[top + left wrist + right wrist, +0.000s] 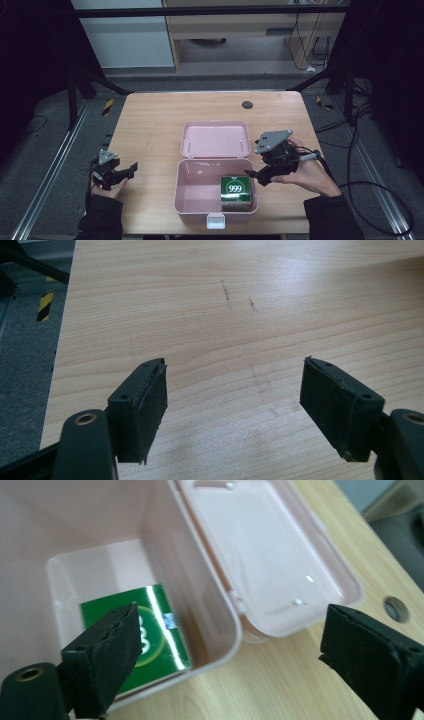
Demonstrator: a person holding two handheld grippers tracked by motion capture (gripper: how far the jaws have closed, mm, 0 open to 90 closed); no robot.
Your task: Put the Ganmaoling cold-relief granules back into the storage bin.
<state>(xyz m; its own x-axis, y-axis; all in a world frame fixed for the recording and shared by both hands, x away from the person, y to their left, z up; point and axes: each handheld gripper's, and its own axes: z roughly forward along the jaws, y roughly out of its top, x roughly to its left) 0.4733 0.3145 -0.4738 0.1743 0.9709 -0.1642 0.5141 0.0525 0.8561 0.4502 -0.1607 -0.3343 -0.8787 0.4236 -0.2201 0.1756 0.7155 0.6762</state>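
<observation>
At the near edge of the table (150, 120), the white latch (215, 220) of the pink box (192, 197) was cut small by the angle, and its form was hard to read. The green carton (235, 192) stood inside the box, in its right near corner, against the right wall. In the right gripper view the left jaw covered a part of the carton (160, 625), so its round mark showed only in part.

The right gripper (256, 176) hung above the right rim of the box, held in a hand (312, 175) that came from the lower right, with the jaws pointing left and down toward the box. Its jaws stood apart, with nothing between them; they did not touch the carton.

The left gripper (131, 169) lay low over the bare wood at the left side, well apart from the box, in a hand (111, 187) with a dark sleeve. Its jaws were wide open and held nothing.

Farther back, the lid (215, 139) lay open flat behind the box, joined at the hinge. Beyond it, a dark round hole (247, 105) sat near the far edge of the table. Cables (380, 190) lay on the floor at the right.
</observation>
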